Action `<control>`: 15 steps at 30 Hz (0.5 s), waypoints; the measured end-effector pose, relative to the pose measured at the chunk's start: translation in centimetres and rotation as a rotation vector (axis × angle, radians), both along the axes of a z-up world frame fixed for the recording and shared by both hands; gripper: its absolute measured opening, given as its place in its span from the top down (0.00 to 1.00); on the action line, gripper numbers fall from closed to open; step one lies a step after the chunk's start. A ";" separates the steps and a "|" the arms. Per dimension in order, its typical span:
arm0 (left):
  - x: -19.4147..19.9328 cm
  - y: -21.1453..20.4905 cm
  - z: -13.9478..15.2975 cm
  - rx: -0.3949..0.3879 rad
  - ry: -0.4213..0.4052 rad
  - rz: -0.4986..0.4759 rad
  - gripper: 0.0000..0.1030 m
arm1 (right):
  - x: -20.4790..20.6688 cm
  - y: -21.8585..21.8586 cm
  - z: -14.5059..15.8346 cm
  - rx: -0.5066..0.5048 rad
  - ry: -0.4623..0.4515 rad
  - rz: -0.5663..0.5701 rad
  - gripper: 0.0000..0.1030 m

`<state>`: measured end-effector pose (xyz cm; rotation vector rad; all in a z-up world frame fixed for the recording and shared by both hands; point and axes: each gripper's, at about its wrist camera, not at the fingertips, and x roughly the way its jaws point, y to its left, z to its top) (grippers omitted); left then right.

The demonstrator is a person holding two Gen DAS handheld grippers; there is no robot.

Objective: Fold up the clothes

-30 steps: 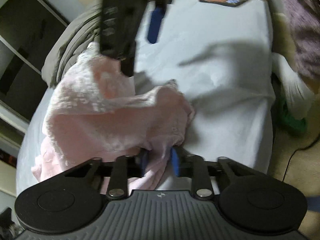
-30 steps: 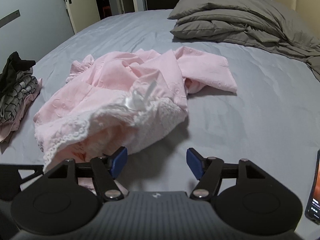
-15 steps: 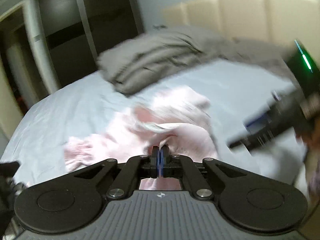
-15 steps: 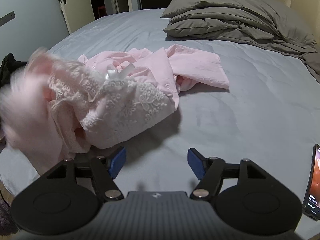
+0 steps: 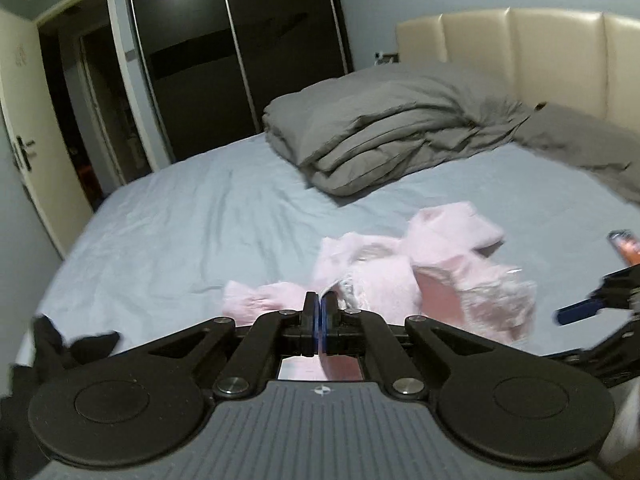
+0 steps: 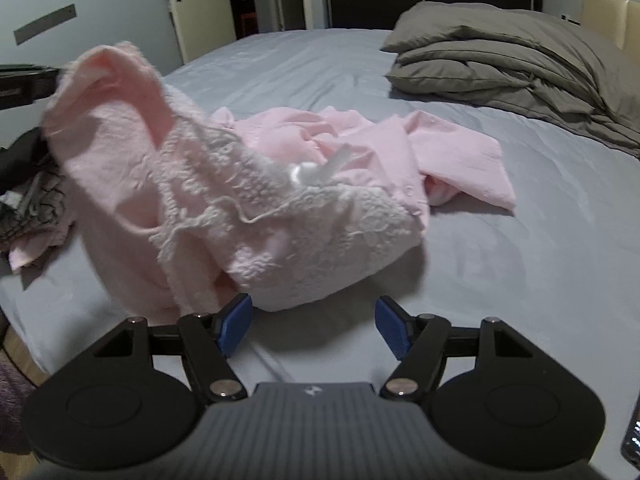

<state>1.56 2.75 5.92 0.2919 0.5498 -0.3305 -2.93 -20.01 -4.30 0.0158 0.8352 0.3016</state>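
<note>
A pink garment with white lace trim (image 6: 280,208) lies crumpled on the grey-blue bed sheet (image 6: 520,264). My left gripper (image 5: 319,312) is shut on an edge of the pink garment (image 5: 400,276) and holds that part lifted; in the right wrist view the raised fabric (image 6: 108,120) hangs at the left. My right gripper (image 6: 314,328) is open and empty, low over the sheet just in front of the garment. It also shows at the right edge of the left wrist view (image 5: 584,308).
A folded grey duvet (image 5: 384,132) and a beige headboard (image 5: 520,48) are at the far end of the bed. A pile of dark and patterned clothes (image 6: 32,196) lies at the bed's left edge. A phone (image 6: 632,444) is at the lower right. Door and dark wardrobe stand behind.
My left gripper has shut on the pink garment and lifted its edge up and to the left, swinging to face the headboard. My right gripper has stayed open and moved a little closer.
</note>
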 end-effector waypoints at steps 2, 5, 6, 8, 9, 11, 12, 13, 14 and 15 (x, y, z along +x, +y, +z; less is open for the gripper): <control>0.6 0.7 -0.2 0.001 0.008 0.025 1.00 | -0.3 0.7 0.0 0.028 0.000 0.028 0.31; 1.6 1.8 -0.5 0.002 0.020 0.062 1.00 | -0.4 2.2 -0.1 0.050 0.004 0.081 0.31; 1.9 1.8 -0.6 -0.005 0.025 0.064 1.00 | -0.4 2.7 -0.2 0.054 0.005 0.094 0.31; 2.0 1.9 -0.6 -0.011 0.027 0.061 1.00 | -0.3 3.8 -0.4 0.060 0.006 0.121 0.31; 2.0 1.8 -0.6 -0.012 0.025 0.057 1.00 | -0.3 4.3 -0.5 0.063 0.007 0.134 0.31; 1.8 1.9 -0.6 -0.019 0.020 0.058 1.00 | 0.0 5.3 -1.0 0.059 0.019 0.149 0.31; 1.8 2.1 -0.5 -0.025 0.017 0.062 1.00 | 0.1 5.7 -1.3 0.052 0.030 0.152 0.32; 1.7 2.2 -0.4 -0.032 0.015 0.066 1.00 | 0.4 6.2 -1.8 0.039 0.043 0.154 0.33; 1.7 2.3 -0.3 -0.039 0.012 0.071 1.00 | 0.6 6.6 -2.3 0.026 0.056 0.155 0.33; 1.6 2.5 -0.2 -0.046 0.010 0.075 1.00 | 0.8 6.7 -2.8 0.020 0.065 0.145 0.35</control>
